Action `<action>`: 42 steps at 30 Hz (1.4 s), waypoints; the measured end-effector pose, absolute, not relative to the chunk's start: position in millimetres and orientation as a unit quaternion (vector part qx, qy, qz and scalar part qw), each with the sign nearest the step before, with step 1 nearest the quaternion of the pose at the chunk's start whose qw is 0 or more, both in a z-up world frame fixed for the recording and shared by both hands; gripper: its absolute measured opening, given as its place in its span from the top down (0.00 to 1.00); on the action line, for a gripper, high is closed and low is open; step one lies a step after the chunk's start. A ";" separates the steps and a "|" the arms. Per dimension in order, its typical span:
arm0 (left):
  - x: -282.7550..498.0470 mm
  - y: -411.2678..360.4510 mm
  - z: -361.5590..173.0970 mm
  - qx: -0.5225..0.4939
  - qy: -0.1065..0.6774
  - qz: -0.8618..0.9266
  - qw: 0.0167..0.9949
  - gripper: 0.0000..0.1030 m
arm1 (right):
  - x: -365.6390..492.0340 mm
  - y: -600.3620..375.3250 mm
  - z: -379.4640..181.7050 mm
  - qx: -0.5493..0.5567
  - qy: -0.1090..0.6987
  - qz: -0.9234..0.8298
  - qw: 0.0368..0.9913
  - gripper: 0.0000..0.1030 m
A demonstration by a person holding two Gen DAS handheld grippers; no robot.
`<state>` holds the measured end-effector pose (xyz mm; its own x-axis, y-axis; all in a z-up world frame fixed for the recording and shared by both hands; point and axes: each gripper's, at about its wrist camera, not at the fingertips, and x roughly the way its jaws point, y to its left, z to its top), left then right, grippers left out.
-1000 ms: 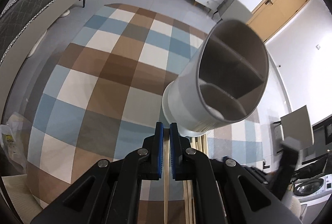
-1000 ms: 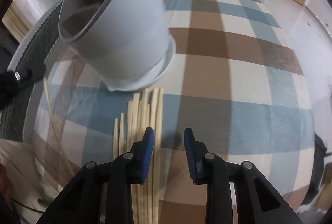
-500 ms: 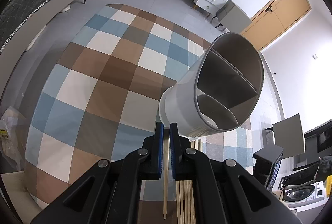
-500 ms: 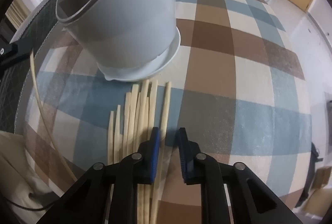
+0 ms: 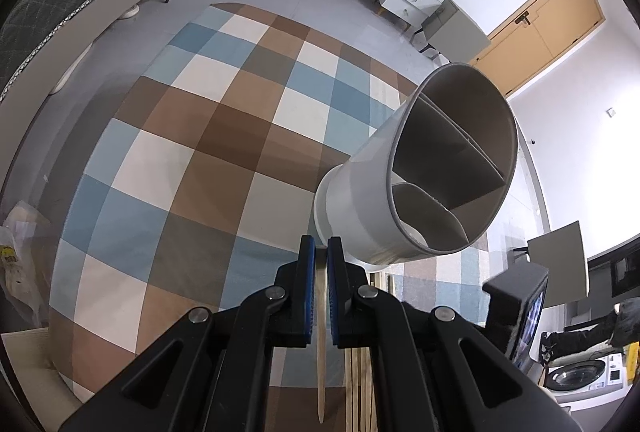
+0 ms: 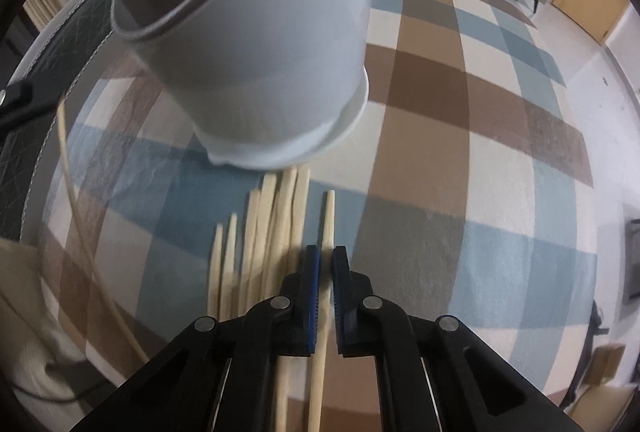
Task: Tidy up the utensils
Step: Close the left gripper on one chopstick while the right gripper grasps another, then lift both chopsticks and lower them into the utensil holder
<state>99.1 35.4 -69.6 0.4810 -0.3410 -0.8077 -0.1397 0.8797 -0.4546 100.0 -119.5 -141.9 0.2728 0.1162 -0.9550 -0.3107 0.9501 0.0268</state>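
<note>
Chopsticks lie in a loose row (image 6: pixel 264 232) on the checked rug (image 5: pixel 208 135), their tips pointing toward the base of a white divided utensil holder (image 5: pixel 424 183) that stands just beyond them. The right gripper (image 6: pixel 325 260) points steeply down with its blue-padded jaws clamped on one chopstick (image 6: pixel 328 216) at the right edge of the row, set slightly apart from the others. The left gripper (image 5: pixel 320 248) is likewise closed on a single chopstick (image 5: pixel 321 372), whose pointed end hangs below the fingers, close beside the holder's base.
</note>
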 end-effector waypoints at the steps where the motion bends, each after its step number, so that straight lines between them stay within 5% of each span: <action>1: 99.1 35.1 -69.2 -0.237 0.506 -0.061 0.827 0.98 | 97.6 -122.0 -141.7 -0.082 0.591 0.135 0.791 0.95; 16: 97.1 27.8 -65.4 -0.213 0.504 -0.069 0.834 0.98 | 124.3 -122.3 -142.8 -0.055 0.559 0.143 0.815 0.97; 28: 66.1 2.8 -31.8 -0.139 0.461 -0.110 0.869 0.98 | 48.3 -166.6 -34.4 0.045 0.360 0.152 0.919 0.97; 42: 49.6 -6.6 9.6 -0.074 0.442 -0.119 0.886 0.98 | 23.4 -166.1 1.7 0.062 0.290 0.162 0.941 0.97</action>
<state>49.6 -6.6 9.6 0.5817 -0.2770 -0.7648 0.1458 0.9605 -0.2370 23.4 -166.1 1.8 0.7792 0.3408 -0.5261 -0.2692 0.9399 0.2102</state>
